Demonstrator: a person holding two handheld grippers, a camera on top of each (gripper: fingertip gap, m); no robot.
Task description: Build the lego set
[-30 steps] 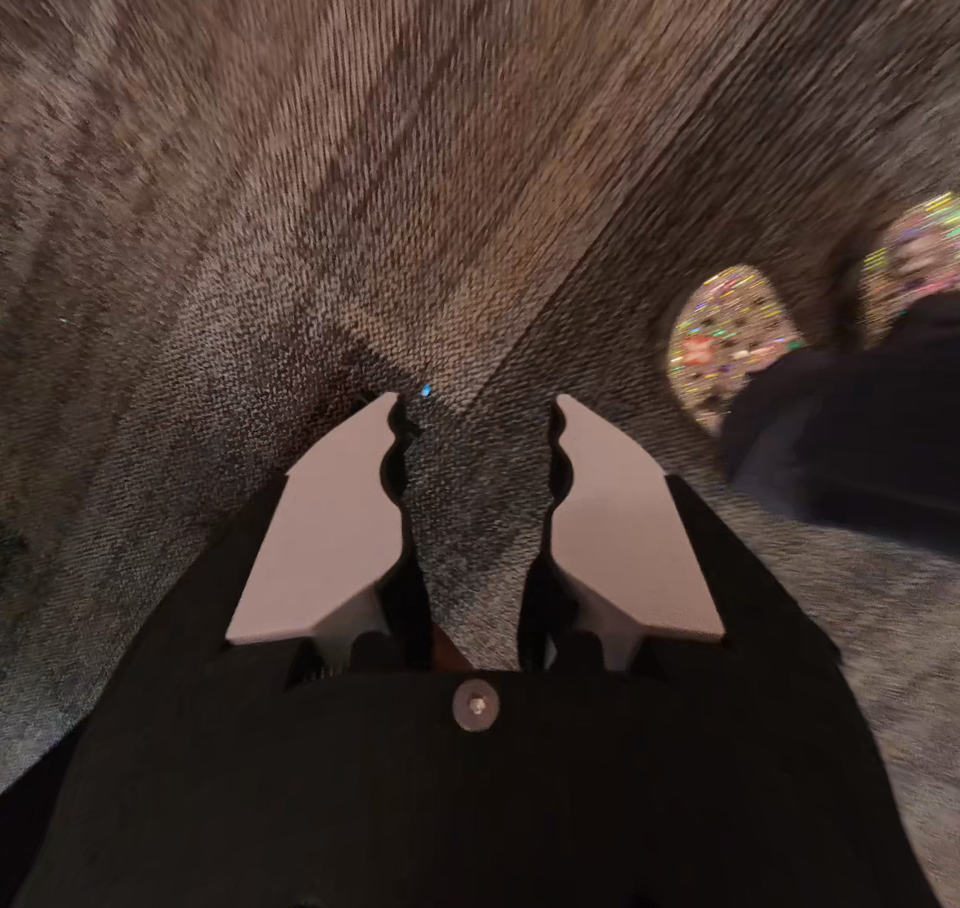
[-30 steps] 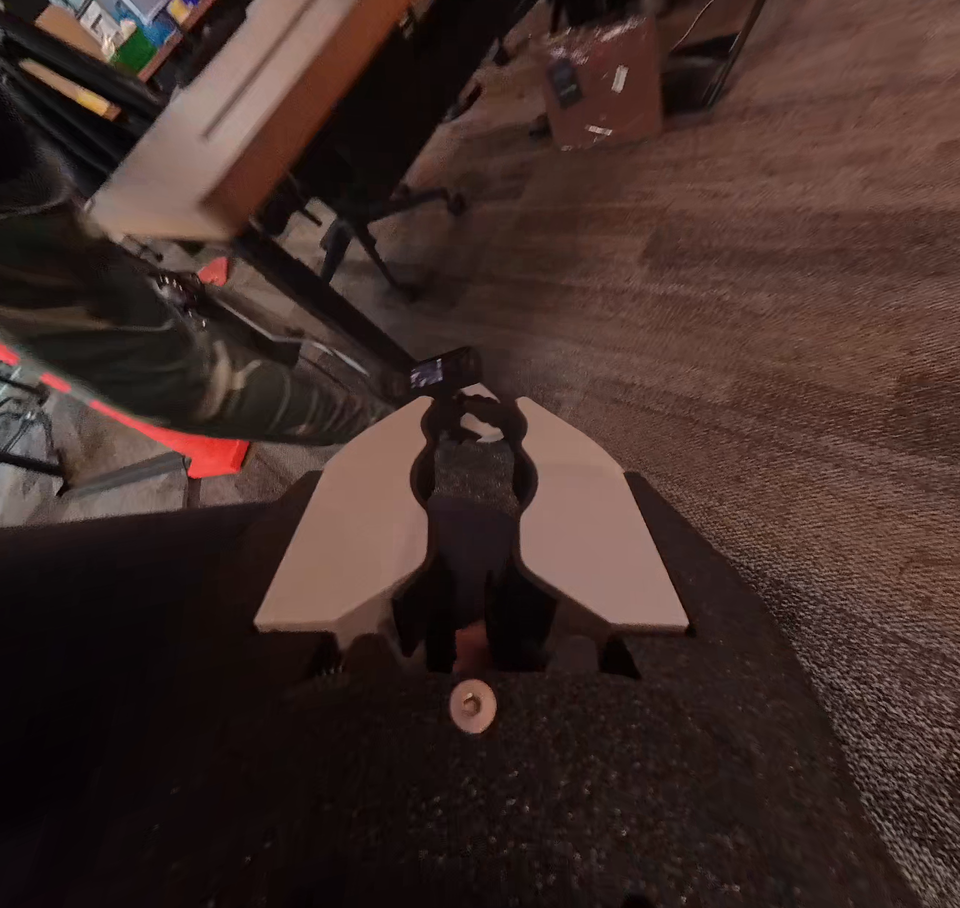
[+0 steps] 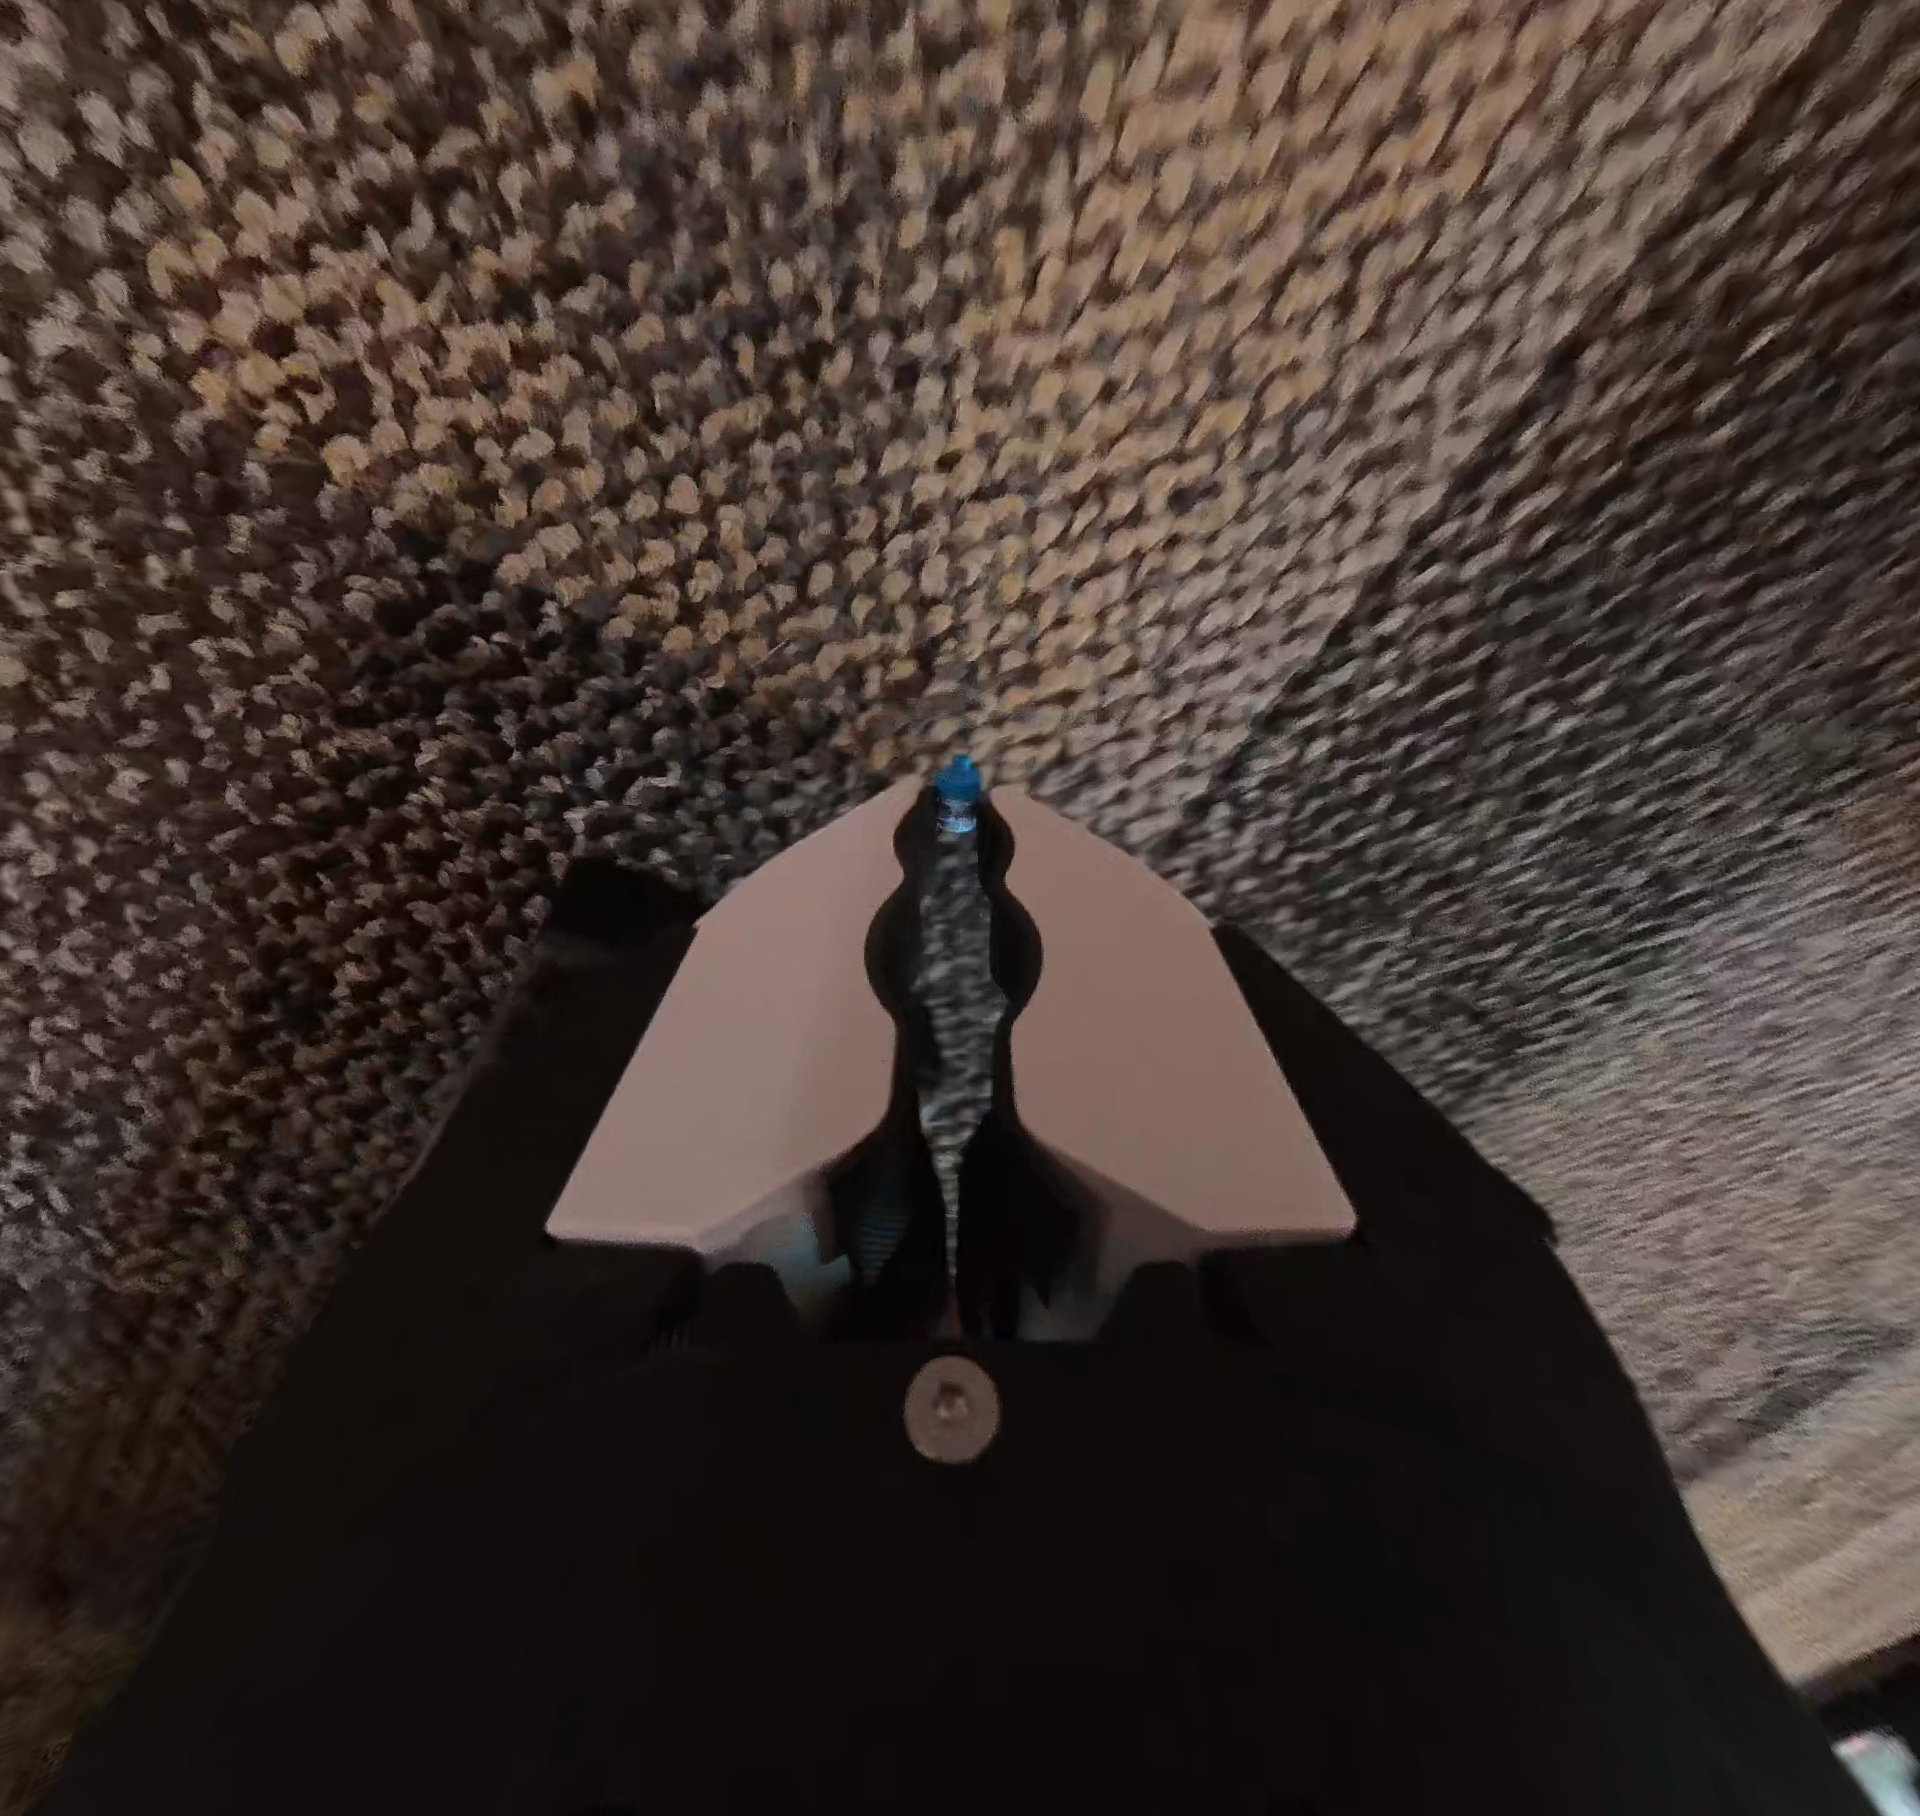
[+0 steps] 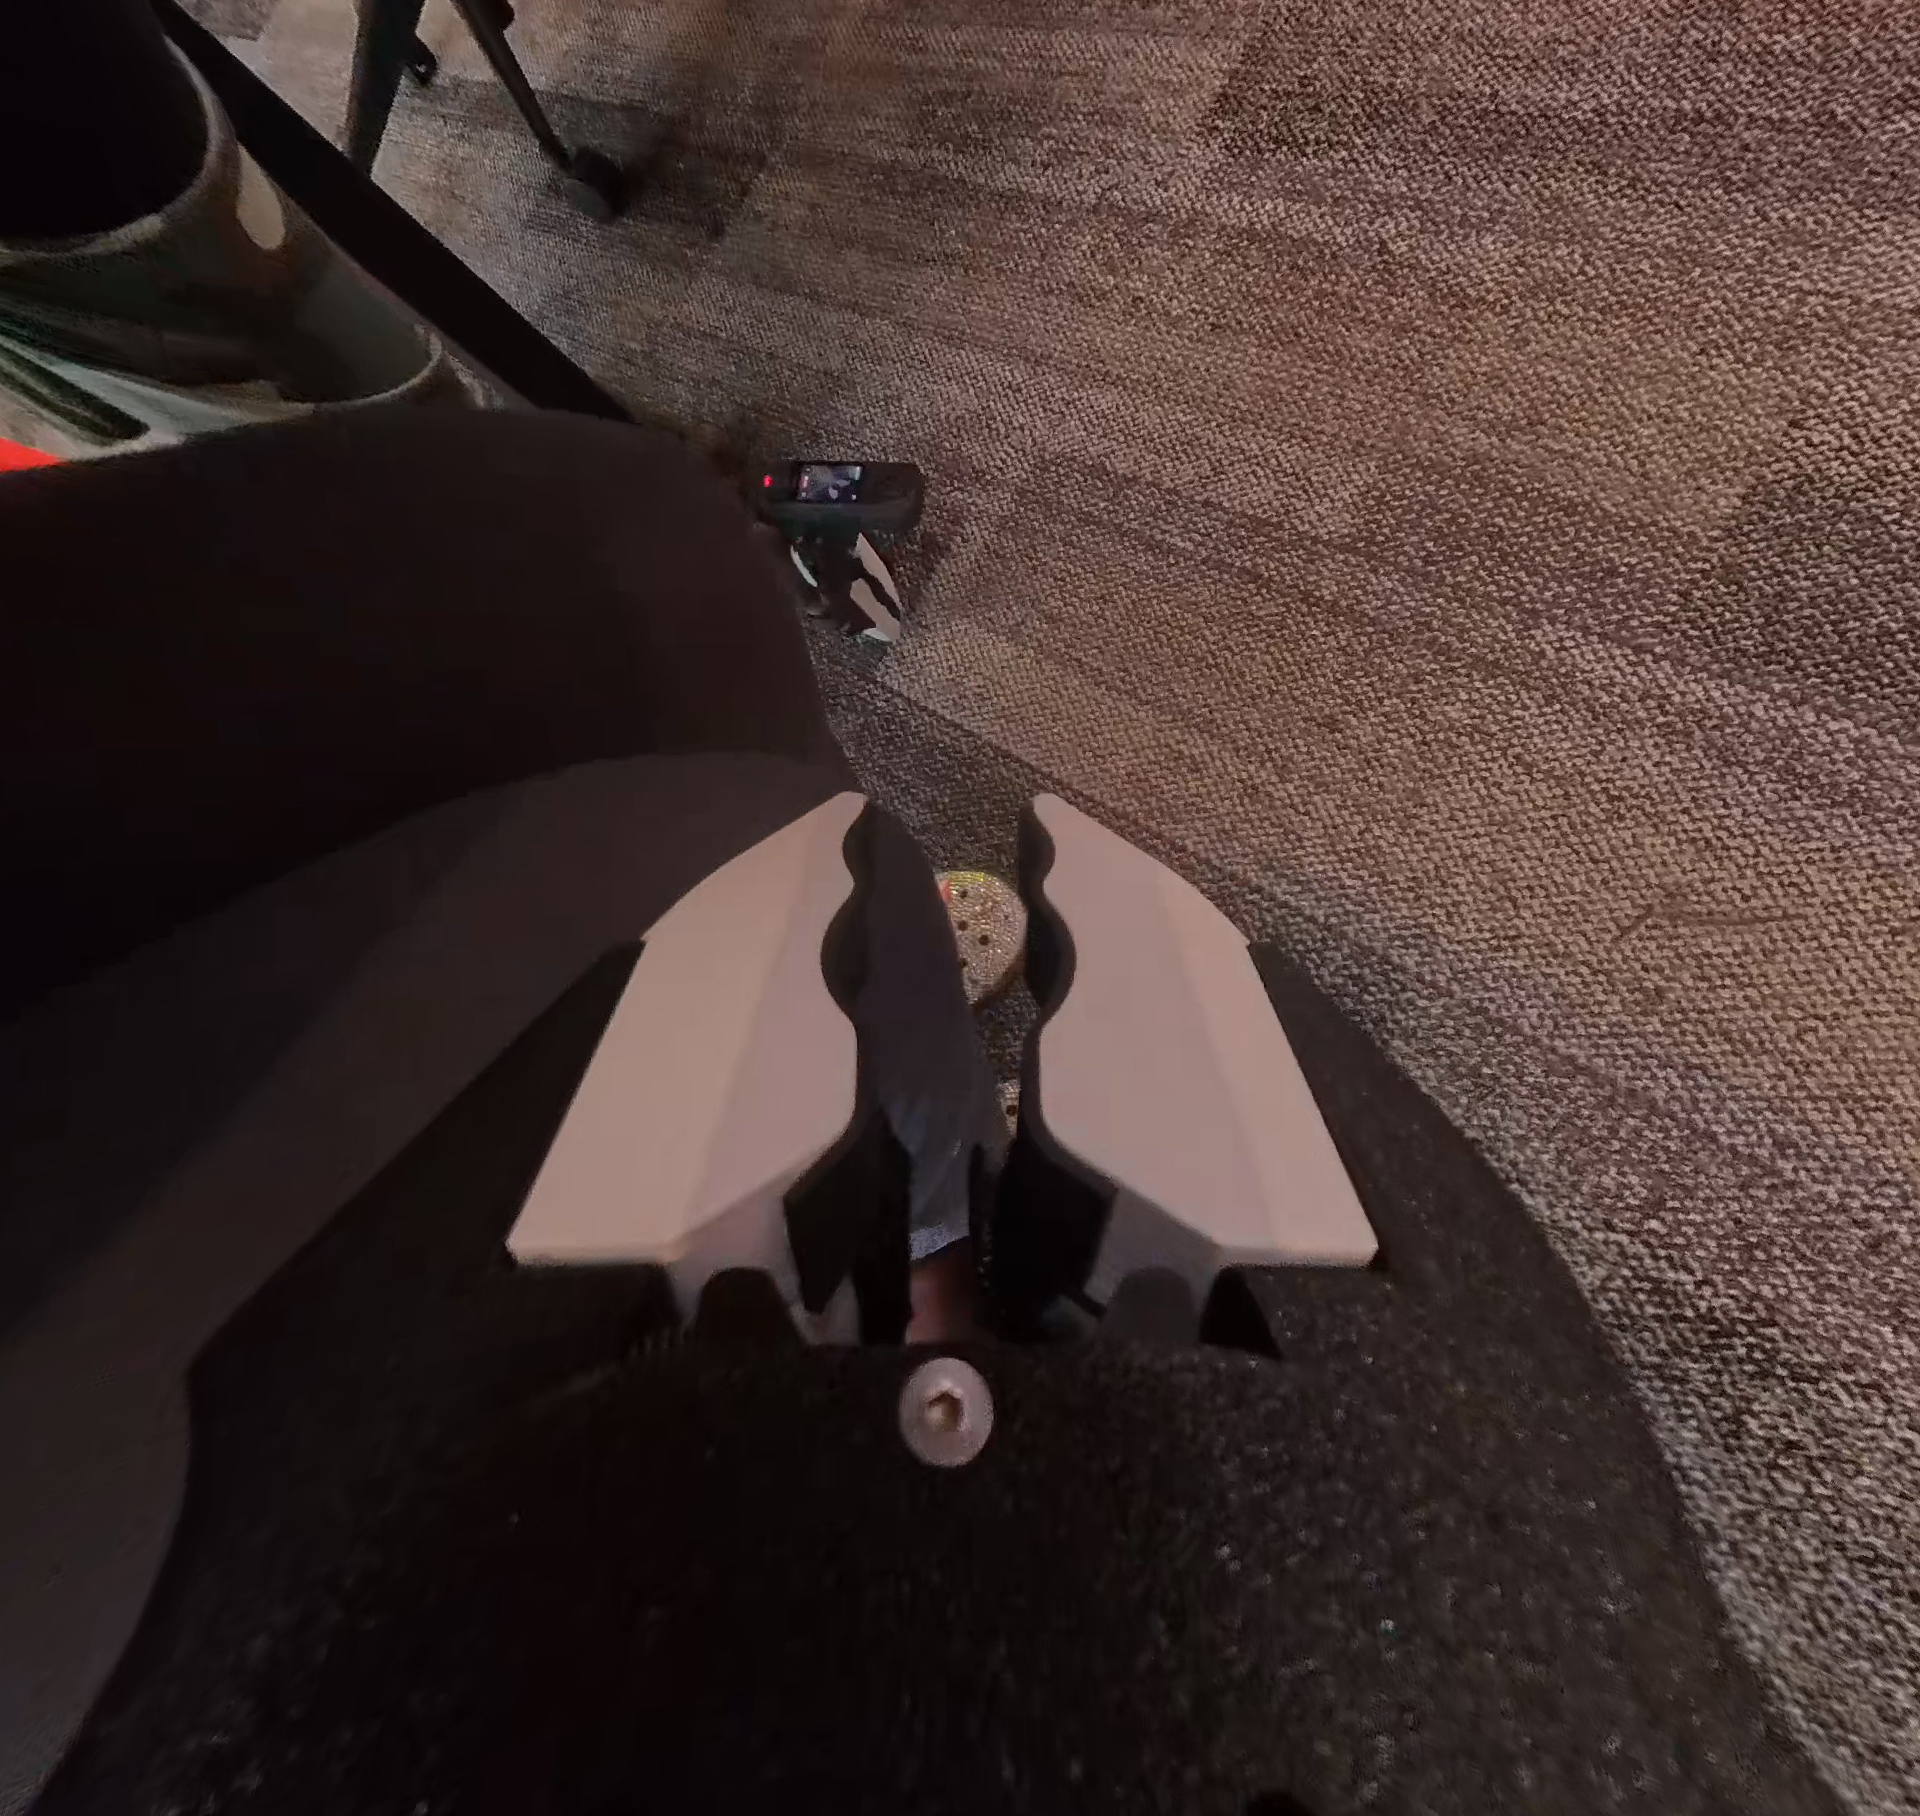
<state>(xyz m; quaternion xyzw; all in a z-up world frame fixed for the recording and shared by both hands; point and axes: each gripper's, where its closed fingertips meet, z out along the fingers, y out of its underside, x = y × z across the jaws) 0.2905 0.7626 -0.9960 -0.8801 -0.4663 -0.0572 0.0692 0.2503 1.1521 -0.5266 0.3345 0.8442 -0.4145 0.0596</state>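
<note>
In the left wrist view my left gripper (image 3: pixel 956 816) is down at the brown carpet (image 3: pixel 935 312). Its white fingers (image 3: pixel 769 1018) are closed on a tiny blue lego piece (image 3: pixel 956 785) pinched at the very tips. In the right wrist view my right gripper (image 4: pixel 948 816) is open and empty above the carpet (image 4: pixel 1403 519). The left gripper (image 4: pixel 847 571) shows farther off in that view, tips down on the floor. The blue piece cannot be made out there.
A person's dark clothing (image 4: pixel 364 675) fills the left of the right wrist view. A glittery shoe (image 4: pixel 982 925) shows between the right fingers. Chair legs (image 4: pixel 499 52) and a dark table leg (image 4: pixel 343 208) stand at the upper left.
The left gripper has moved down close to the carpet and shut on the blue piece that lay at its tips. The right gripper has opened and its view has swung downward.
</note>
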